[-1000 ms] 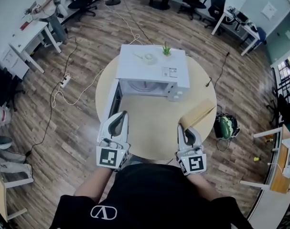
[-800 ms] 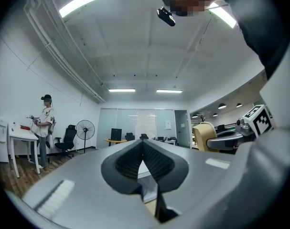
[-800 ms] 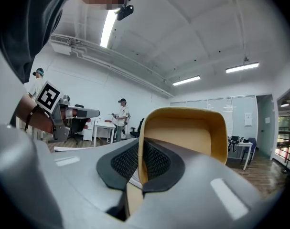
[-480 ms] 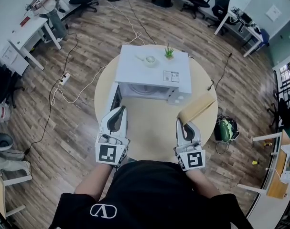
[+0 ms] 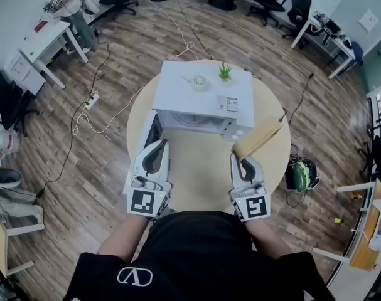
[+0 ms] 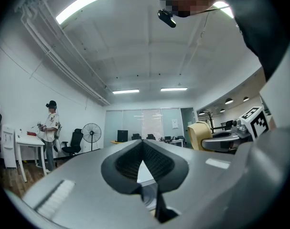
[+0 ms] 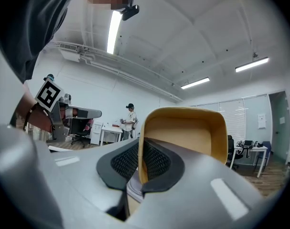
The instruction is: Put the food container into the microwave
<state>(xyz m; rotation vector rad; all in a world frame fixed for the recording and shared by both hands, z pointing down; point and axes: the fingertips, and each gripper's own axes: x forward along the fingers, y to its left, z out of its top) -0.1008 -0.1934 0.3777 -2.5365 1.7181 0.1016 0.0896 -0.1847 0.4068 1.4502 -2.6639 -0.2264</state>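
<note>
Carry step in hand: the food container is held by its wall in the right gripper, fingers clamped on it, over the worktop just right of the microwave. The left gripper is closed on nothing. The door is open, so next the container likely needs to be swung left, kept level and slid inside.

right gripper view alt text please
The right gripper is shut on the side wall of a tan food container, held up before the camera. Behind, a person stands at a desk.
</note>
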